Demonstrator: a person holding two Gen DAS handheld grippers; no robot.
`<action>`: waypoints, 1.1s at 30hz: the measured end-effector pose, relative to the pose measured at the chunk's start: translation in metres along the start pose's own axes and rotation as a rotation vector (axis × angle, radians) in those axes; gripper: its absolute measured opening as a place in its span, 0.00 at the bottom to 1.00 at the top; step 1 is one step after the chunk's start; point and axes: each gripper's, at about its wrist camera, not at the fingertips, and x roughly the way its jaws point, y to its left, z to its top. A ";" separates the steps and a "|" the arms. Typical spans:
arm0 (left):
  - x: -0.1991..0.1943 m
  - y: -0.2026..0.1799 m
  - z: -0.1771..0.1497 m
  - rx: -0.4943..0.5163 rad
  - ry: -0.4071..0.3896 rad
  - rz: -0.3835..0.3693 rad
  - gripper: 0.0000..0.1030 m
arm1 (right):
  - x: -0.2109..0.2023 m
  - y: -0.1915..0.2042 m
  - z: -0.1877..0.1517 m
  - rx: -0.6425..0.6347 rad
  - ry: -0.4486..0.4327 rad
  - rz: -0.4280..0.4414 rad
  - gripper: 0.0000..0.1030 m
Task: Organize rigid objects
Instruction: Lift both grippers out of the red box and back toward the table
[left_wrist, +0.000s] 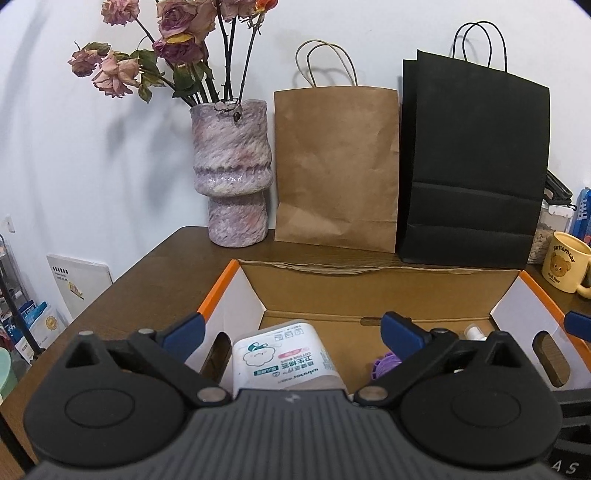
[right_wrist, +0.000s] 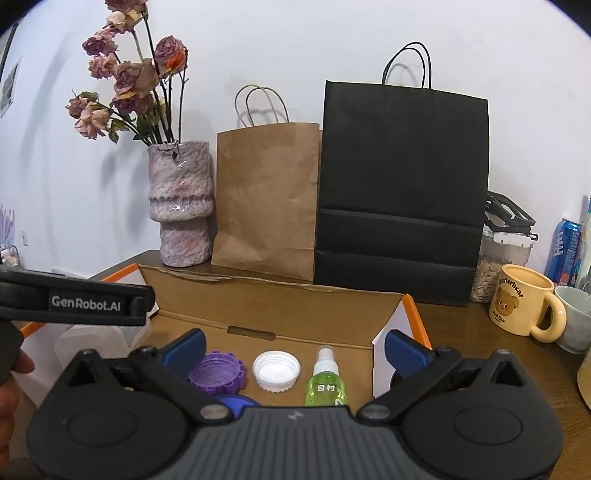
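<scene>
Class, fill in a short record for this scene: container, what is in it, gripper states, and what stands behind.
container: open cardboard box on a wooden table
contents: cotton swab tub, purple cap, white cap, green spray bottle, a blue item partly hidden
left gripper: open, above the tub
right gripper: open, holding nothing
behind box: vase, brown bag, black bag
right of box: yellow mug

Box (right_wrist: 413, 314) on table (right_wrist: 480, 332); caps (right_wrist: 276, 370), spray bottle (right_wrist: 325, 380) inside; vase (right_wrist: 181, 206), bags (right_wrist: 402, 192) behind; mug (right_wrist: 521, 306) right.
</scene>
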 end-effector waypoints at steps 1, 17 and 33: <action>0.000 0.000 0.000 0.000 0.001 0.000 1.00 | 0.000 0.000 0.000 0.000 0.000 0.000 1.00; -0.003 0.000 0.000 -0.003 -0.005 -0.007 1.00 | -0.004 0.000 -0.001 0.005 -0.011 -0.009 1.00; -0.022 0.003 -0.002 -0.017 -0.027 -0.011 1.00 | -0.031 0.001 -0.007 -0.014 -0.052 -0.028 1.00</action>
